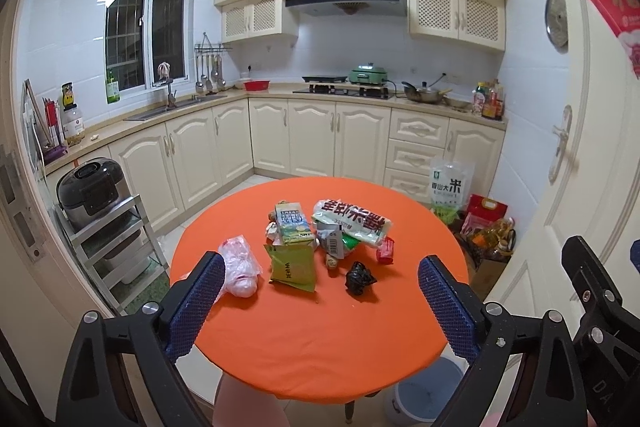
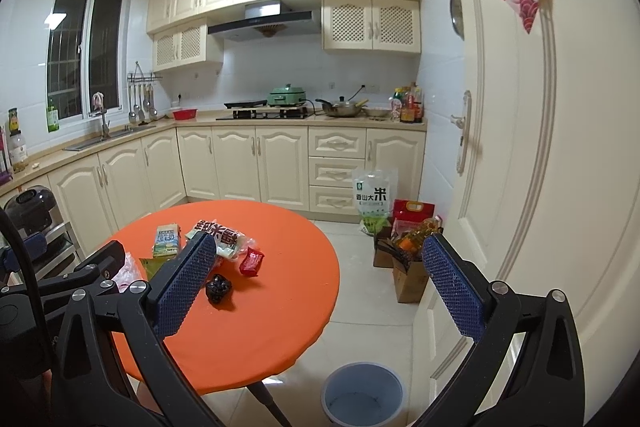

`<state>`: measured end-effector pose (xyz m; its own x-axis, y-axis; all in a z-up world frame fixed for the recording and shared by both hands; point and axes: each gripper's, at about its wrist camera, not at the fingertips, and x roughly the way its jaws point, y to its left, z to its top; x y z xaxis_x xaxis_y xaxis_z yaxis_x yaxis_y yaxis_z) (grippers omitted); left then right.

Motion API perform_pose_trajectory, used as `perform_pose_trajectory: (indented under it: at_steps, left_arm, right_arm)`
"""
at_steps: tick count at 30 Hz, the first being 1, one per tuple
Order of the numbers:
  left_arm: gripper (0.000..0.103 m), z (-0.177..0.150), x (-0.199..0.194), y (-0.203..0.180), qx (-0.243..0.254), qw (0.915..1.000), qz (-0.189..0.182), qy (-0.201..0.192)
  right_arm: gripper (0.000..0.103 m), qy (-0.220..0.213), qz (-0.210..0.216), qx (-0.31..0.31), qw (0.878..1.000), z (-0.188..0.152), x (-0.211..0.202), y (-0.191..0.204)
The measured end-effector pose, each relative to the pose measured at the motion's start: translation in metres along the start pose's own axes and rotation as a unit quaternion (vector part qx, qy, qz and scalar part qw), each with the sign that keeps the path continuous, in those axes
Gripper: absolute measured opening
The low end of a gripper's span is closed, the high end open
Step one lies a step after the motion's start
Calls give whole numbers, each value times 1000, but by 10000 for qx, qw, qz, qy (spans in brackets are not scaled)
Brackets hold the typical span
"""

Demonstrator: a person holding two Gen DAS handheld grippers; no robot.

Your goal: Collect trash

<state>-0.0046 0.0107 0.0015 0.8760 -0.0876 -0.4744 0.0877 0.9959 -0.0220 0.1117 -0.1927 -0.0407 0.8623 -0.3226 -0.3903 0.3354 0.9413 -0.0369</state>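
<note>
Trash lies on a round orange table (image 1: 320, 339) (image 2: 272, 327): a milk carton (image 1: 293, 223) (image 2: 166, 239), a green packet (image 1: 291, 266), a crumpled pink bag (image 1: 240, 265), a large white wrapper with red print (image 1: 352, 222) (image 2: 220, 231), a small red wrapper (image 1: 385, 249) (image 2: 252, 261) and a crumpled black scrap (image 1: 359, 278) (image 2: 218, 287). A blue bin (image 2: 363, 394) (image 1: 430, 391) stands on the floor by the table's near right. My left gripper (image 1: 322, 263) hangs open above the table's near side. My right gripper (image 2: 320, 247) is open, further right, over the table's edge.
Cream cabinets and a counter with sink, stove and pots line the far walls. A rice cooker on a metal rack (image 1: 96, 195) stands left of the table. Rice bags and boxes (image 2: 400, 247) crowd the floor by a white door (image 2: 540, 167) on the right.
</note>
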Motion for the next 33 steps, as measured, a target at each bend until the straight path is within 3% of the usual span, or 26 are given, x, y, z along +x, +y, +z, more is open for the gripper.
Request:
perform_pose_trajectory:
  at_steps: [33]
  left_arm:
    - [96, 3, -3, 1, 24, 10000, -41, 46]
  right_arm:
    - [103, 115, 126, 49, 9998, -4, 4, -8]
